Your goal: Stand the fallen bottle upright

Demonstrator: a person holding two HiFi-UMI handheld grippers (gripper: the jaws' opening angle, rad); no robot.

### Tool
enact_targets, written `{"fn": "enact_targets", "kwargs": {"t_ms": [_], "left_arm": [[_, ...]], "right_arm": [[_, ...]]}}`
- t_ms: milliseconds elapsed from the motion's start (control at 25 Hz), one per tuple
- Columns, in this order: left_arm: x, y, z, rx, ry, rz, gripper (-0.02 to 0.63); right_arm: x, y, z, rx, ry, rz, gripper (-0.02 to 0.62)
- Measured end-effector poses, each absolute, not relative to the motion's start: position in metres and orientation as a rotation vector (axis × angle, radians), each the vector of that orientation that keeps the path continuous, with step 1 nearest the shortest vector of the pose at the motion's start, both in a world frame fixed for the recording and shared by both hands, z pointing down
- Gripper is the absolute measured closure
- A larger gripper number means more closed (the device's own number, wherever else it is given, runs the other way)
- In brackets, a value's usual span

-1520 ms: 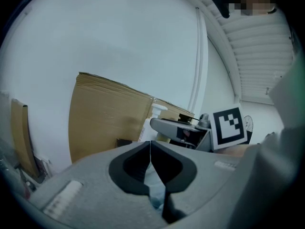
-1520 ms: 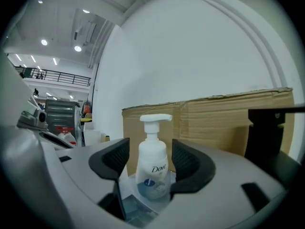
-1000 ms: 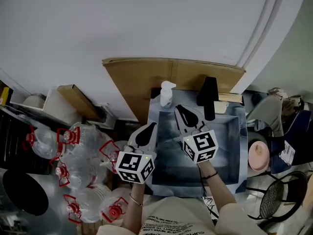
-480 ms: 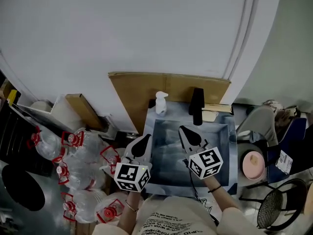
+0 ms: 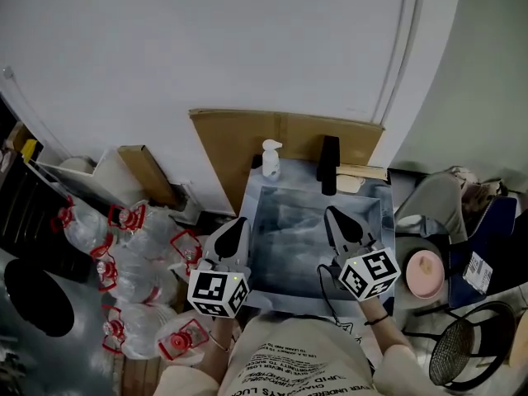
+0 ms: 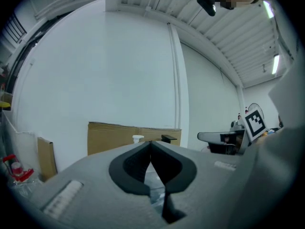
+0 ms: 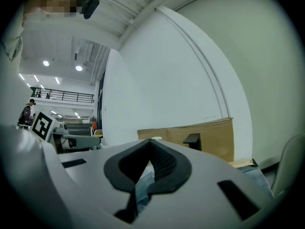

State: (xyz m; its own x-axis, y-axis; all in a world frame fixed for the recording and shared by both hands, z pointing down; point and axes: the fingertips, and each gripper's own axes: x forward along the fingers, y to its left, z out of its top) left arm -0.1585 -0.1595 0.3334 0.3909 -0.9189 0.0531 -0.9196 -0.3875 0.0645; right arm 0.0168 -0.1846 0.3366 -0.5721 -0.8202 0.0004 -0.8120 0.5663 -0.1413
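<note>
Both the left gripper [image 5: 238,221] and the right gripper [image 5: 332,213] have been drawn back toward the person across the grey-blue tabletop [image 5: 289,250]. Their fingers are pressed together on nothing. Only the head view shows the small white pump bottle [image 5: 270,162] whole, upright at the far edge before the brown cardboard sheet [image 5: 235,139]. From the gripper views only its pump top is seen.

left gripper [image 5: 234,224] and right gripper [image 5: 337,216] point level, jaws closed, empty.

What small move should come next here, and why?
Probably just rest both: the bottle stands upright at the table's far edge, and the left gripper and right gripper are shut, empty, near the person.
</note>
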Motion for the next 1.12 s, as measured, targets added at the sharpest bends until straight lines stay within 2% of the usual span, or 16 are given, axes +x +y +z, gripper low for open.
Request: {"fn": "enact_targets", "kwargs": {"t_ms": [1120], "left_arm": [[-0.162, -0.128, 0.337, 2.490, -1.810, 0.051, 0.581]], "right_arm": [[0.051, -0.159, 0.332, -1.449, 2.654, -0.161, 0.591]]}}
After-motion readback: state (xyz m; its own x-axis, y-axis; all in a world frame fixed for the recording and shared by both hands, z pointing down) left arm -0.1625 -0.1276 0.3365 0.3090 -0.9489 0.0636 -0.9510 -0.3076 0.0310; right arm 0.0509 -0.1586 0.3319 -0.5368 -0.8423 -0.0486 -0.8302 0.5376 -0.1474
